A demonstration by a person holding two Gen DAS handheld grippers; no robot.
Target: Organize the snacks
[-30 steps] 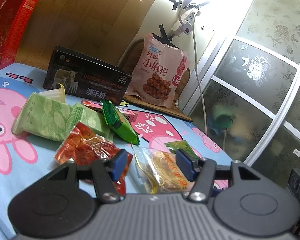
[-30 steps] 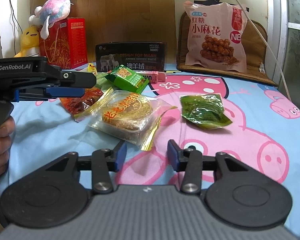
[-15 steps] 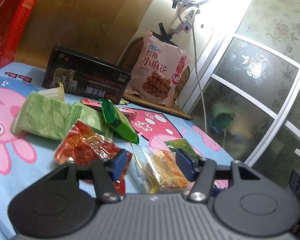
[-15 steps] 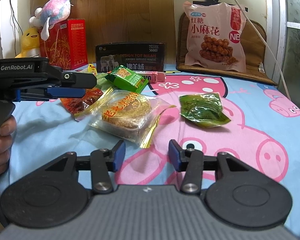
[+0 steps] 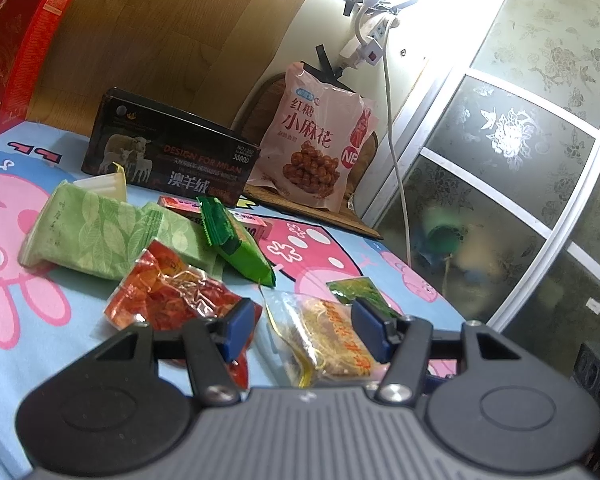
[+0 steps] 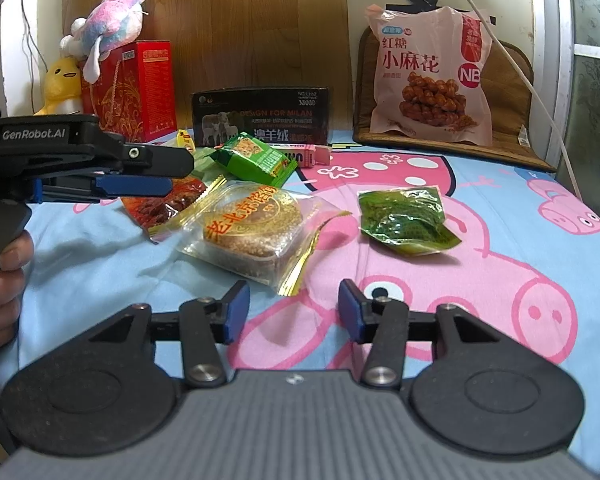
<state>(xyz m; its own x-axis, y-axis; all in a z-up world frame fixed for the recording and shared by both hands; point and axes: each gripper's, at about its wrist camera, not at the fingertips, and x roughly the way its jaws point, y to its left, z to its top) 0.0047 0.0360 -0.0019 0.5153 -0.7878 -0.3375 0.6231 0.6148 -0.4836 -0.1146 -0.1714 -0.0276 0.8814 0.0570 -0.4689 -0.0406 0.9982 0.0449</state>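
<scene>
Snacks lay in a loose heap on the pig-print sheet (image 6: 500, 280). The right gripper (image 6: 294, 311) hovered low over bare sheet, its jaws just widening, nothing between them, just short of the clear-wrapped cake (image 6: 256, 228). The left gripper (image 5: 306, 330) hung with fingers spread and empty above the cake and the red packet (image 5: 172, 296). A dark green pouch (image 6: 406, 222) lay apart beside the cake; a green packet (image 6: 256, 158) sat behind, near the black box (image 6: 260, 116) at the sheet's far edge.

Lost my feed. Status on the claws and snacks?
Both claws open, empty; right claw just widened. Round cake packet lies ahead of it on the bed sheet. Left claw hovers close by.
</scene>
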